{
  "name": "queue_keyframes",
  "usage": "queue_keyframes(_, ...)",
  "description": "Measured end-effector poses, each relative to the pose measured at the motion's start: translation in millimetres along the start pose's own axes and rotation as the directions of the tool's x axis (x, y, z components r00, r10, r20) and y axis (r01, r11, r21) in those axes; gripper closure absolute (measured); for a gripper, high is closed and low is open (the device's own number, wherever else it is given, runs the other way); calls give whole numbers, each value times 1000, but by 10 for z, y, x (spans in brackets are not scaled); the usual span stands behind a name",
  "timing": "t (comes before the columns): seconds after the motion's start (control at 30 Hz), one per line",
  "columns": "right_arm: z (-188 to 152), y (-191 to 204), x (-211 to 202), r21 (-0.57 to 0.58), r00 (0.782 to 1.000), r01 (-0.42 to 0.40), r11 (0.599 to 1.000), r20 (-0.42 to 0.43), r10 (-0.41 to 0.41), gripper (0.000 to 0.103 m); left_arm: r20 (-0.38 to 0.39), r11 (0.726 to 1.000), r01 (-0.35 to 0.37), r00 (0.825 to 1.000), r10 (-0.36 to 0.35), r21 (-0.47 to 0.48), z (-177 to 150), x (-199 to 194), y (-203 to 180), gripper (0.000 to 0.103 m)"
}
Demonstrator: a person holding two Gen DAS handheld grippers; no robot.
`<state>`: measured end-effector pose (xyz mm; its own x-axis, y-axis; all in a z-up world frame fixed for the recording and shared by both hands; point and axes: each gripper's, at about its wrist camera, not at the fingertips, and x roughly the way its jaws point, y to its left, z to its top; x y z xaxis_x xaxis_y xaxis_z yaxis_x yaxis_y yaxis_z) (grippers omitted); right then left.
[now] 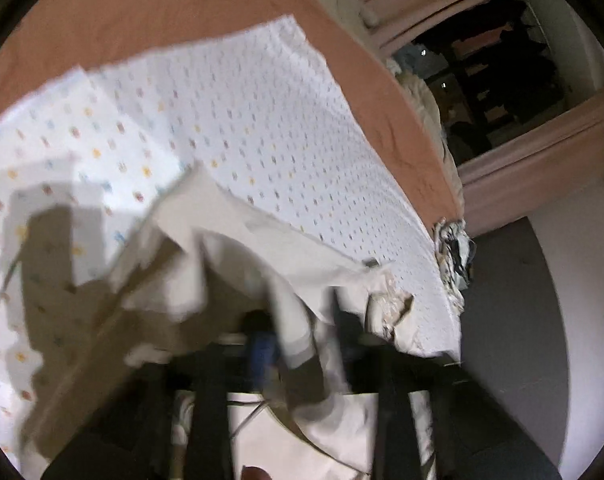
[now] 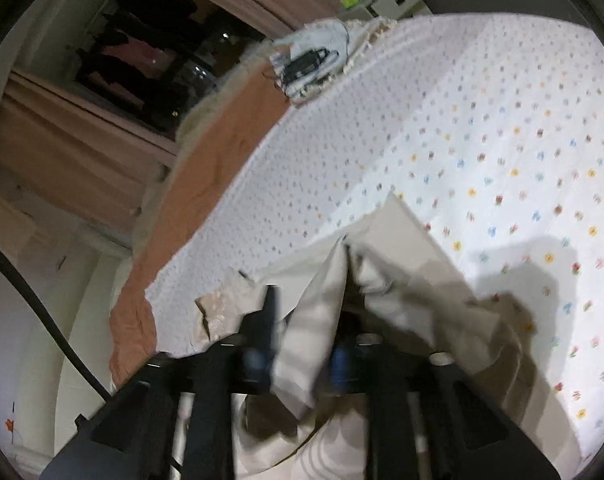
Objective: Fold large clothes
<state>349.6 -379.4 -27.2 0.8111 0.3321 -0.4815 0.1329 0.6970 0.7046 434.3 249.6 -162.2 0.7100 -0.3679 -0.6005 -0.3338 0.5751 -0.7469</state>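
A cream garment [image 1: 230, 232] lies crumpled on the near part of the white, colour-dotted bedspread [image 1: 262, 120]. In the left wrist view, my left gripper [image 1: 302, 328] has its jaws apart, and a loose strip of the garment hangs between them without being pinched. In the right wrist view the same garment [image 2: 401, 248] runs from the bedspread [image 2: 481, 140] down between the fingers of my right gripper [image 2: 307, 312]. Those jaws also stand apart, and the fold drapes slack in the gap. Both views are motion-blurred near the fingers.
An orange sheet [image 1: 162, 12] [image 2: 222, 152] shows beyond the bedspread's edge. A black-and-white patterned cloth [image 1: 453, 256] [image 2: 313, 60] sits at the bed's corner. A dark open wardrobe [image 1: 493, 80] [image 2: 150, 60] stands behind, a white cabinet [image 2: 393, 0] beside the bed, and a black cable [image 2: 42, 312] at the left.
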Motion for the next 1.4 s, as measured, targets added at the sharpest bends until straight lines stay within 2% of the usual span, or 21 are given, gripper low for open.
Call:
queue_keyframes(0.03, -29, 41, -6, -11, 1000, -3, 1000, 3, 3, 10, -13, 1000, 21, 1000, -22, -6, -7, 32, 9, 0)
queue_keyframes(0.1, -74, 132, -19, -39, 1000, 2, 999, 0, -2, 10, 2, 999, 48, 999, -48, -1, -39, 33, 0, 0)
queue_keyframes(0.23, -221, 344, -47, -108, 999, 3, 994, -36, -6, 10, 7, 999, 35, 999, -36, 33, -78, -52, -39, 0)
queue_keyframes(0.4, -363, 709, -44, -229, 996, 12, 973, -80, -31, 10, 55, 996, -31, 998, 27, 80, -179, -388, 2, 0)
queue_keyframes(0.6, -431, 1223, 65, -379, 990, -3, 925, -134, -52, 10, 117, 993, -68, 992, 56, 95, -314, -864, 193, 0)
queue_keyframes(0.7, -455, 1473, 189, -460, 987, -4, 888, -145, -70, 13, 155, 993, -82, 986, 68, 82, -387, -1088, 329, 0)
queue_keyframes(0.8, -563, 1718, 297, -530, 980, -10, 848, -174, -98, 27, 191, 993, -95, 978, 80, 67, -497, -1324, 504, 1)
queue_keyframes(0.83, -609, 1794, 357, -550, 976, -14, 835, -190, -108, 33, 194, 994, -91, 978, 78, 59, -524, -1373, 554, 5)
queue_keyframes(0.97, -715, 2002, 760, -614, 954, -33, 789, -255, -158, 41, 197, 995, -103, 975, 100, 8, -671, -1544, 816, 20)
queue_keyframes(1.03, -763, 2077, 971, -643, 940, -38, 765, -282, -190, 48, 191, 993, -118, 975, 118, -12, -729, -1594, 918, 29)
queue_keyframes(1.17, -904, 2232, 1306, -714, 916, -27, 699, -299, -269, 51, 192, 991, -132, 972, 136, -36, -839, -1663, 1068, 30)
queue_keyframes(1.4, -1240, 2430, 1852, -838, 867, -21, 545, -286, -408, 51, 197, 988, -135, 969, 148, -81, -1016, -1770, 1281, 31)
